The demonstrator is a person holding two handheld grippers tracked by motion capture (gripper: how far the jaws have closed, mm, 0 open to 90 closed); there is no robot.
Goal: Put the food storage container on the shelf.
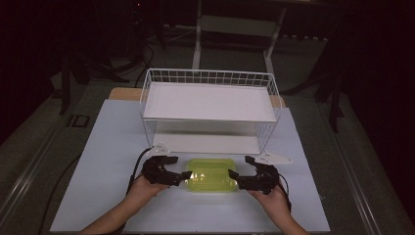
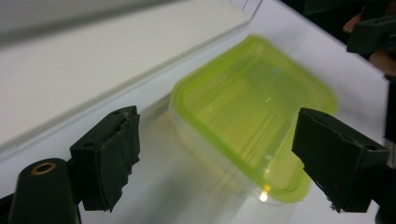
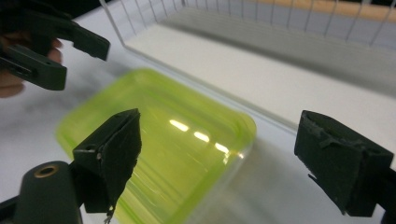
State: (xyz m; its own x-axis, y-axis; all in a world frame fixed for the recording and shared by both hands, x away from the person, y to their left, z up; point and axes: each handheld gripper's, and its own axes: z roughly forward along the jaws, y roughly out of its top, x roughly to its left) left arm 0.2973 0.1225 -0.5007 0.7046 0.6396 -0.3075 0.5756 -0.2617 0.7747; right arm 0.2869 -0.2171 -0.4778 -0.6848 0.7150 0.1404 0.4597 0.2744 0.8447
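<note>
Container point(image 1: 211, 175), green-lidded, just before wire rack point(image 1: 210, 110); left gripper point(image 1: 172, 169) and right gripper point(image 1: 241, 169) flank it, jaws agape, grasping nothing; uneven closing could skew or slide it.

Looks like lab or test bay; my white-topped work table point(image 1: 112, 147) stands lit amid dark room; black cables point(image 1: 142, 58) trail over grey floor point(image 1: 39, 147); pale metal frame legs point(image 1: 198, 39) behind.

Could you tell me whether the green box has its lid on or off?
On. The green lid sits flat over the clear box, its rim wrapping the top edge all round. Whether it is latched, I cannot tell.
</note>
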